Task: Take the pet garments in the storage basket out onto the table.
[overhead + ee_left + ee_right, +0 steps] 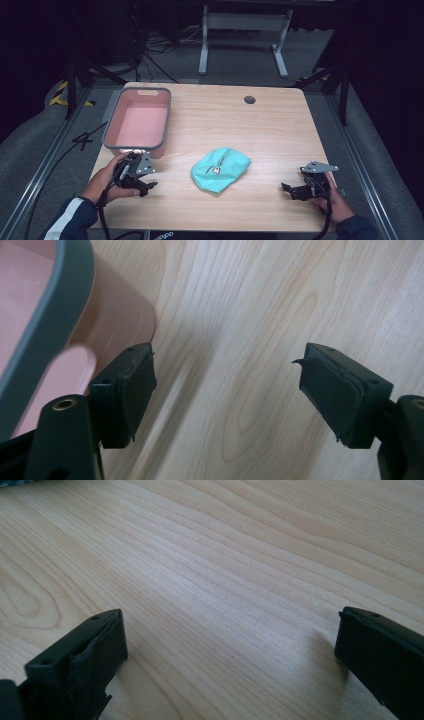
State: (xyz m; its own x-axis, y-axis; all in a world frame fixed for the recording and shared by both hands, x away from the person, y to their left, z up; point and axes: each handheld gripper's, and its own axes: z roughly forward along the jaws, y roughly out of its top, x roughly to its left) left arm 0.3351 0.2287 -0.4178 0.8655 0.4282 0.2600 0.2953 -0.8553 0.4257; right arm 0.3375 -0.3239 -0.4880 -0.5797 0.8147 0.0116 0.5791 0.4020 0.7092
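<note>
Basin (137, 122) on table (280, 130) far-left; cloth, maybe pouch (220, 168), centre.

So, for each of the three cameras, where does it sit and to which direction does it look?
High view: above the person's side, looking forward and down at the wooden table, teal cloth, pink bin, left gripper, right gripper and both hands.
Left gripper view: on the left gripper, jaws apart over the tabletop, beside the bin's corner.
Right gripper view: on the right gripper, jaws apart over bare wood.
Shared: high and left gripper views both show the bin.

Bright lit table (280, 125), dark blurry surroundings
</note>
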